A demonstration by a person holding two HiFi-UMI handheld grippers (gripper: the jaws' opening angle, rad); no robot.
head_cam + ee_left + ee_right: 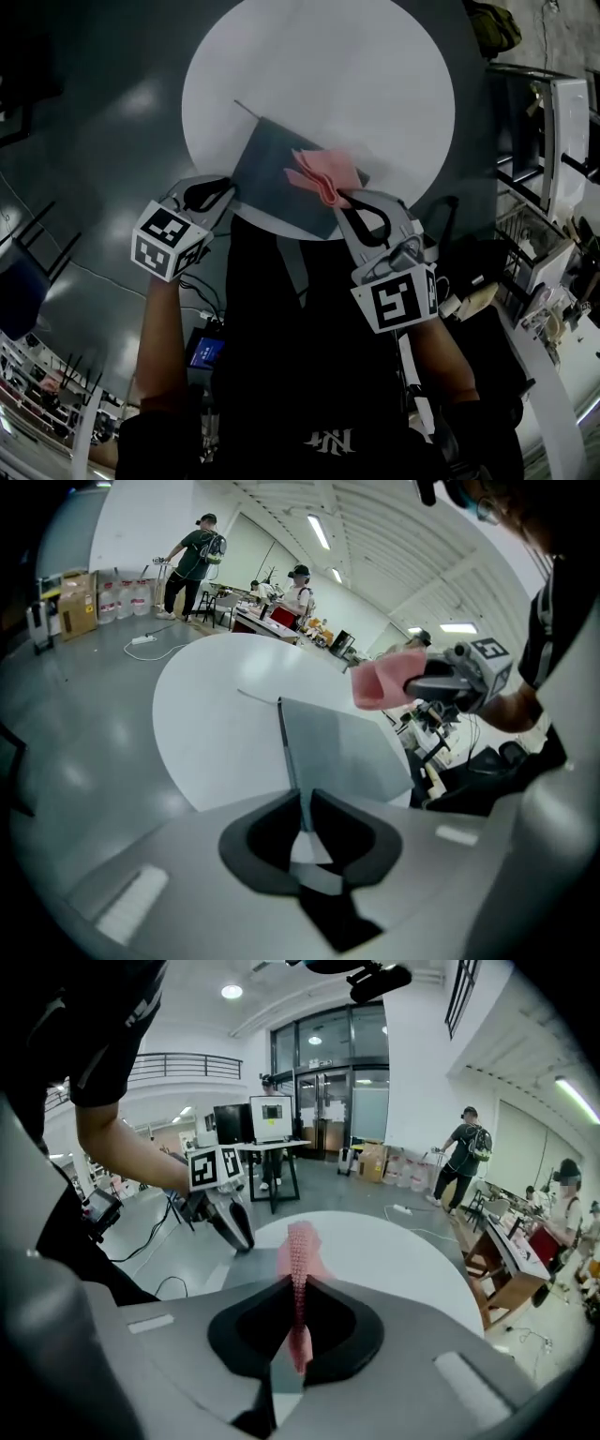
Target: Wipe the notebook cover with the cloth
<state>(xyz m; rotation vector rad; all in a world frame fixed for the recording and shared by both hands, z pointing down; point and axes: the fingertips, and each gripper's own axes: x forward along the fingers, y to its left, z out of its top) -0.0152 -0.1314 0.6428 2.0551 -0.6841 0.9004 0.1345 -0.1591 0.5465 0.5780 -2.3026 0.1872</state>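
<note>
Pink cloth (323,178) pinched in the right gripper (351,199), over the notebook (267,173); left gripper (228,190) clamps the notebook's edge.

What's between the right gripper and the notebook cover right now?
Only the folded pink cloth, pinched in the right gripper and reaching over the dark grey notebook, as the head view shows. Contact with the cover is unclear.

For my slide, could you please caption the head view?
Right gripper holds folded pink cloth over grey notebook; left gripper clamps its edge.
</note>
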